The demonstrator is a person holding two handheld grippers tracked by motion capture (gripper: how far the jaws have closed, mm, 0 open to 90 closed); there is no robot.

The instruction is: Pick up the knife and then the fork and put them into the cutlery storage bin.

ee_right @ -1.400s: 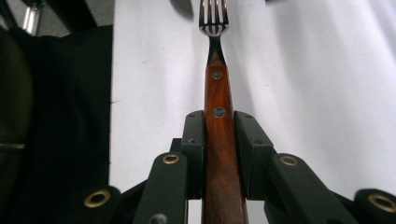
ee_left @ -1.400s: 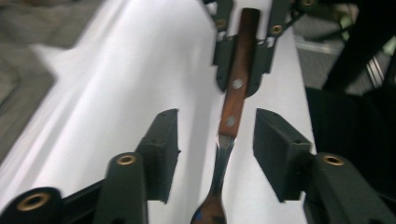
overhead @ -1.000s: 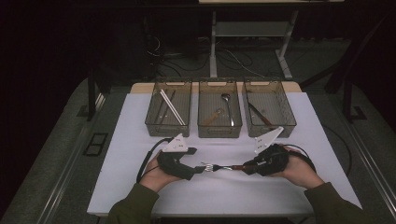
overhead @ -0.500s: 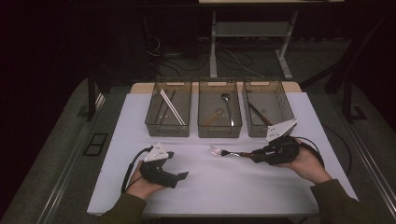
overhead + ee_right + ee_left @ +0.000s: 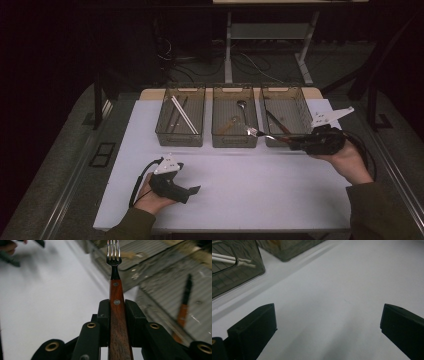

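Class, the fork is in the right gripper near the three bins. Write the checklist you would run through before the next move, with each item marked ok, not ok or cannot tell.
1. Fork clamped by its wooden handle between the right gripper jaws: ok.
2. Fork lies straight along the jaws, tines forward: ok.
3. Fork raised off the white table, tines over the near wall of the middle bin: ok.
4. Which bin takes forks: cannot tell; the middle bin holds a spoon, the right bin a dark wooden-handled utensil, the left bin white sticks.
5. Left gripper away from the bins, jaws just opened wide, nothing between them: ok.
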